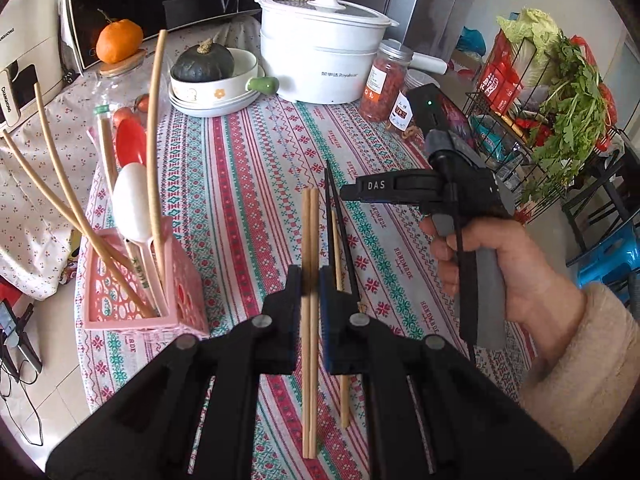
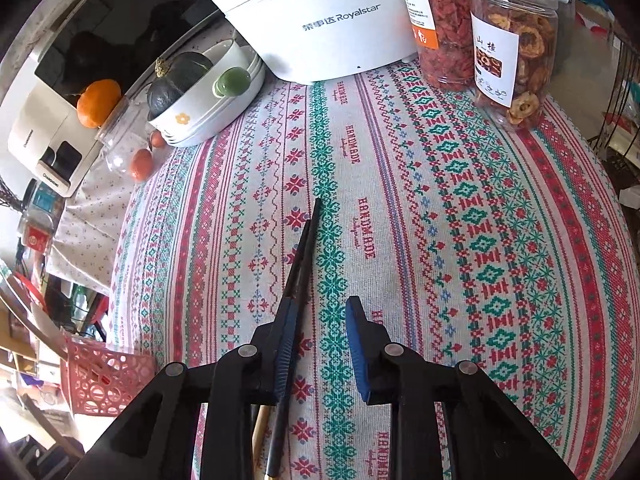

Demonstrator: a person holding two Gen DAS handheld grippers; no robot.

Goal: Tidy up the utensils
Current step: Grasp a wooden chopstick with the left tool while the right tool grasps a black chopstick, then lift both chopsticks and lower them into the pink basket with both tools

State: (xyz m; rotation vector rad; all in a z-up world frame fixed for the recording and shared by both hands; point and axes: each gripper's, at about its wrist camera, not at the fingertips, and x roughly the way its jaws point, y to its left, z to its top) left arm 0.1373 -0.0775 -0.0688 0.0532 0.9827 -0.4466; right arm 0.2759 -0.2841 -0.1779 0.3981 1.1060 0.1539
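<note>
Left wrist view: my left gripper (image 1: pixel 310 280) is clamped on a pair of wooden chopsticks (image 1: pixel 310 380), held clear of the table. Their long axis runs straight away from the camera, far tips pointing toward the white pot (image 1: pixel 324 60), near ends hanging back under the jaws. Just right of them lie black chopsticks (image 1: pixel 340 216) and one more wooden stick (image 1: pixel 342 400) on the cloth (image 1: pixel 240 184), roughly parallel. Pink basket (image 1: pixel 132 304) at left, holding spoons and long sticks leaning up and left. My right hand (image 1: pixel 500 272) grips the other tool above the black pair. Wire rack with greens (image 1: pixel 568 120) at right.

Right wrist view: my right gripper (image 2: pixel 320 344) has the jaws apart, nothing pinched. The black chopsticks (image 2: pixel 302 248) lie along the left pad's inner edge, tips pointing away toward the pot (image 2: pixel 320 20), slightly right. Whether the pad touches them, cannot tell. Striped cloth (image 2: pixel 460 200) covers the table. Two jars (image 2: pixel 512 52) far right, squash in a bowl (image 2: pixel 176 80) far left, basket (image 2: pixel 108 376) low left.
</note>
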